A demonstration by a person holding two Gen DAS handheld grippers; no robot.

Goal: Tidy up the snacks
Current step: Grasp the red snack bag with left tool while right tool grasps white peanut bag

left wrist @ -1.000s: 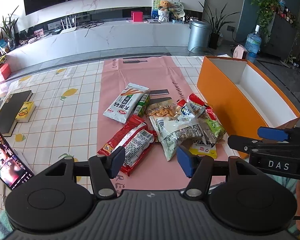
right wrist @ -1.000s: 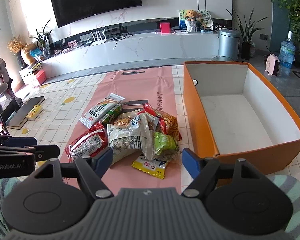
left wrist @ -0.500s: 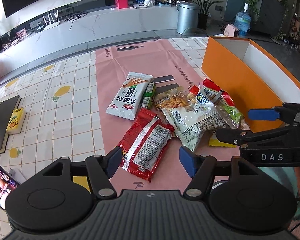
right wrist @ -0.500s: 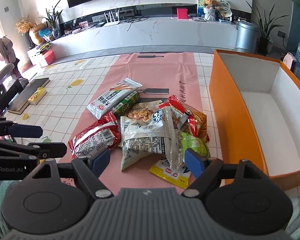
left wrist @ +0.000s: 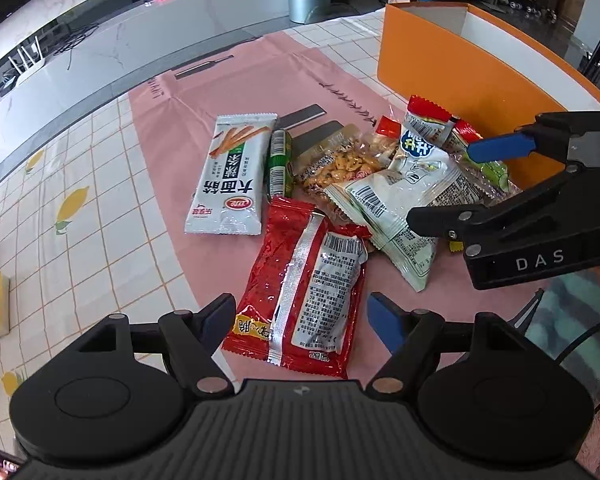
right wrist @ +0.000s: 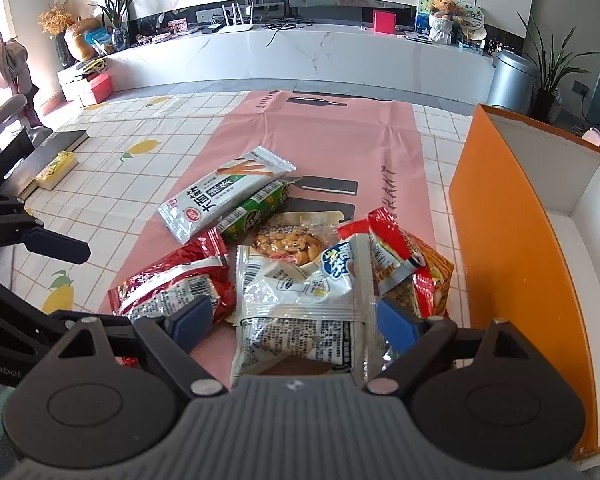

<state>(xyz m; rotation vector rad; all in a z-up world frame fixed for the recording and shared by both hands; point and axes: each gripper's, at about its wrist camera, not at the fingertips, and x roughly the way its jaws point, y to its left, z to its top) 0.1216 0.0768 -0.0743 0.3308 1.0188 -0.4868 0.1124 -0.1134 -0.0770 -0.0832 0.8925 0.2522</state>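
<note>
We see a loose pile of snack packets on a pink mat (left wrist: 228, 264). A red foil packet (left wrist: 304, 292) lies flat, back side up, nearest us. A white-and-green packet (left wrist: 230, 176) lies apart to its left, beside a green tube (left wrist: 278, 166). A clear peanut bag (left wrist: 336, 164) and a white packet (right wrist: 300, 308) overlap near the orange box (right wrist: 500, 248).

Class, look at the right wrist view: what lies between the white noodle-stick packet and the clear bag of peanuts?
A green-wrapped snack lies between the white packet and peanut bag, seen in both views.
</note>
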